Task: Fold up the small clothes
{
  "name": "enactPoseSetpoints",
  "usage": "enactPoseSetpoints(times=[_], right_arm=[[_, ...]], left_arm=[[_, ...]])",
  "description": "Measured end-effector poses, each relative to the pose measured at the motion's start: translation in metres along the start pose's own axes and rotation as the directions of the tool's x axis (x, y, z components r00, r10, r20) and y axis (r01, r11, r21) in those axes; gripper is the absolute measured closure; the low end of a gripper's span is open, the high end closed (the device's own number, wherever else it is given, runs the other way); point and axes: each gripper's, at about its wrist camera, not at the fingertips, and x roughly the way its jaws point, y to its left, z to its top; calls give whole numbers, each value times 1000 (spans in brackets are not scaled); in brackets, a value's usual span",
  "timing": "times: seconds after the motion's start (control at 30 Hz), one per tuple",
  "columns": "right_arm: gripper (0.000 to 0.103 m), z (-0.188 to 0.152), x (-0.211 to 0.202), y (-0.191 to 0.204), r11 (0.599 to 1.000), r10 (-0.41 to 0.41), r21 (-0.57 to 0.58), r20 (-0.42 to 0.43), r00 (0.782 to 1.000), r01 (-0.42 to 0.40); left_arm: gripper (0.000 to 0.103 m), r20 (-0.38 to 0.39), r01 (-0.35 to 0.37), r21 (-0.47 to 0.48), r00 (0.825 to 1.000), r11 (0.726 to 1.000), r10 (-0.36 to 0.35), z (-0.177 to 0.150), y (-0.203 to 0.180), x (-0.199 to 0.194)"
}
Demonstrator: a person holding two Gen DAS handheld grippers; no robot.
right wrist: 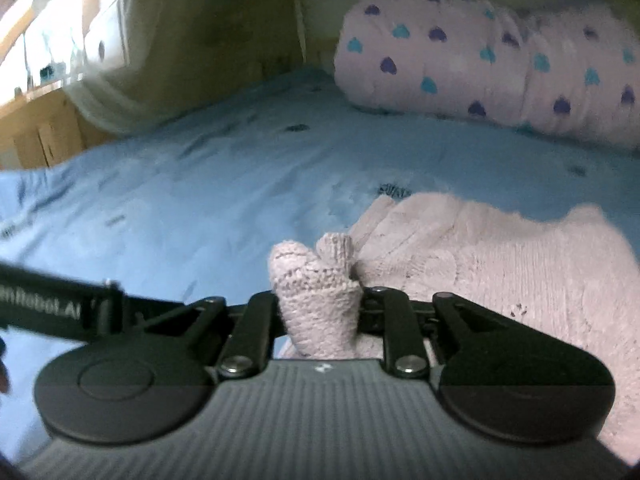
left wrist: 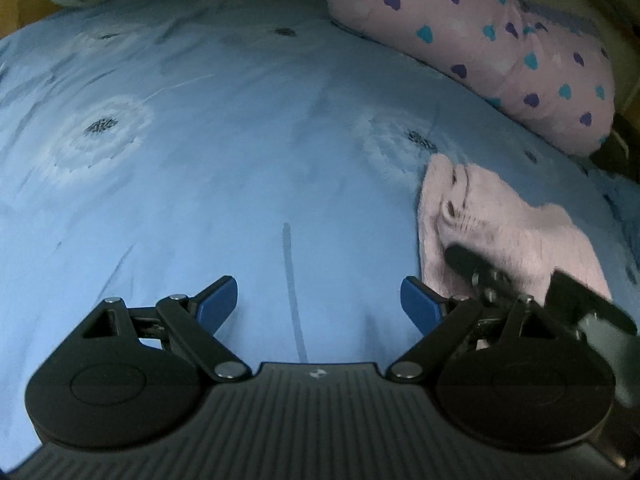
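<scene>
1. Left tongs (left wrist: 318, 304) are spread wide with nothing between the blue pads (left wrist: 218, 300), just hanging over the bare blue sheet (left wrist: 240, 152). There's a dark streak on the sheet right between them.
2. To their right, the pink knit (left wrist: 500, 232) lies on the bed, well clear of the left pads. In the left wrist view it's bunched up along its left edge, and the black arms of the right tongs (left wrist: 472, 264) sit on it there.
3. Right tongs (right wrist: 318, 300) are pinching a gathered bit of that knit: a lump of it pokes up between the jaws. Can't really see the pads themselves, the fabric hides them.
4. The rest of the knit spreads out flat to the right of that pinch, pretty blurry.
5. Far right at the back, a pink blanket (right wrist: 480, 64) with blue and purple hearts is rolled up along the bed's edge, well apart from the knit.
</scene>
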Motion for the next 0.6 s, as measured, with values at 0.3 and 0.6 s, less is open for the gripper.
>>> enactPoseSetpoints(times=[0.3,0.6], right_arm=[[58,-3,-45,-1,985,164,56,-47,985,-161],[57,-3,-97,-38,979,138,152,0,990,-137]], left_arm=[[11,36,53,-27,998,998,-52,5,-3,-12],[11,52,99,35,994,994,-101,-1,-39,-12]])
